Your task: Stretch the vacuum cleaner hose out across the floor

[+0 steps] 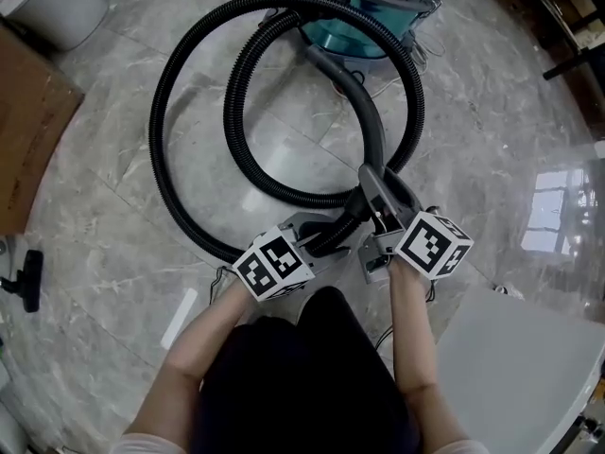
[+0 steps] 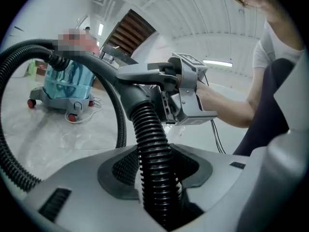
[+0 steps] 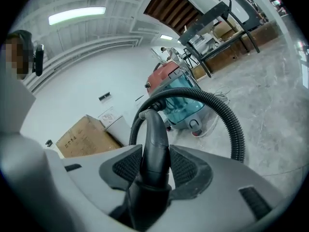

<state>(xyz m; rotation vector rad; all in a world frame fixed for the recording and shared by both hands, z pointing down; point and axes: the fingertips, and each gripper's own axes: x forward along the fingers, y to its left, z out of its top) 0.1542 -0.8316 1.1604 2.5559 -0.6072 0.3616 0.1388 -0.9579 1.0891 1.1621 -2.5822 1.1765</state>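
The black ribbed vacuum hose point(image 1: 170, 83) lies in two wide loops on the marble floor, running from the teal and red vacuum cleaner point(image 1: 364, 12) at the top. Its grey curved handle tube point(image 1: 364, 112) comes toward me. My left gripper point(image 1: 326, 237) is shut on the ribbed hose point(image 2: 152, 149) just behind the handle, pads pressing both sides. My right gripper point(image 1: 378, 218) is shut on the smooth handle tube point(image 3: 155, 144). In the left gripper view the right gripper point(image 2: 186, 98) sits close ahead on the handle.
A cardboard box point(image 1: 24, 130) and a white bin point(image 1: 61, 3) stand at the left. A black nozzle point(image 1: 28, 280) lies at the left edge, a white strip point(image 1: 178, 318) near my knees. A white board point(image 1: 515, 367) lies at the lower right. Dark furniture legs point(image 1: 567, 26) stand at the upper right.
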